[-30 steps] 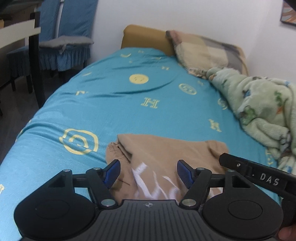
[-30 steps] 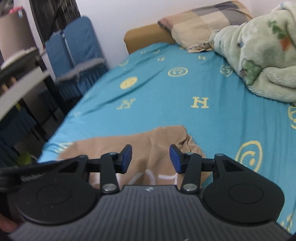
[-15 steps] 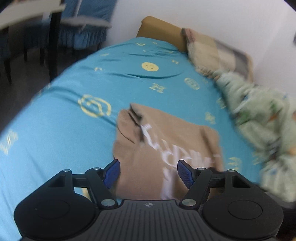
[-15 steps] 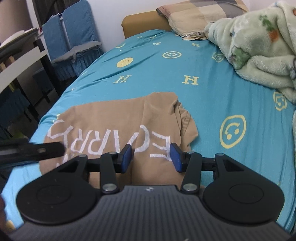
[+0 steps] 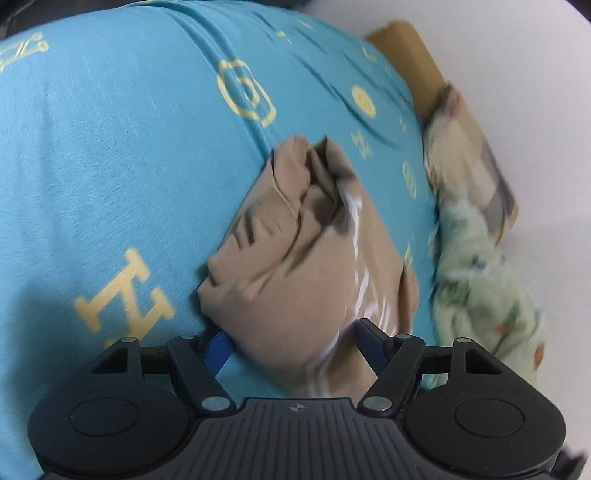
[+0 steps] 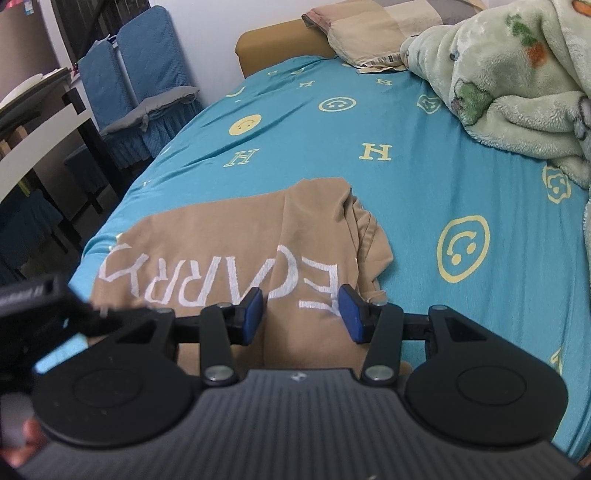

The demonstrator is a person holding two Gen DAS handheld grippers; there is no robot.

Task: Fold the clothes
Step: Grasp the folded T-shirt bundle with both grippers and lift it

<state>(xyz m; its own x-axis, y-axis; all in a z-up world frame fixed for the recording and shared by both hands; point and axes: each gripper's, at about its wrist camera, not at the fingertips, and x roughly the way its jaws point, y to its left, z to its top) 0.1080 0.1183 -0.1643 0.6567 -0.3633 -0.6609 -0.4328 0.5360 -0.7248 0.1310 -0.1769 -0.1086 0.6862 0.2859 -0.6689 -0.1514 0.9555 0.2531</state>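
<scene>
**Soft tan shirt, both grippers spread and poised at its near edge**

We are looking at a tan shirt lying on the teal bedsheet, white lettering face up, near the foot of the bed and toward its left side. We are holding the left gripper over the shirt's near left corner with its jaws spread wide and cloth bulging up between them, though nothing is pinched yet. We are holding the right gripper just above the lettering, jaws likewise apart and empty.

We are judging the shirt as light, limp knit: it is sagging, wrinkling and bunching at the sleeve, so it will drape and slide rather than hold a crease by itself. We are thinking the best holds are the hem corners or the shoulder seams, where doubled fabric gives the blue pads something to bite; a pinch in the middle would only lift a tent of cloth.

For room, we are seeing open sheet beyond the shirt and to its right, enough to lay a fold over. The left bed edge is lying just beside the shirt, so cloth could slip off there. The green blanket and pillow are sitting well apart, at the far right.
</scene>
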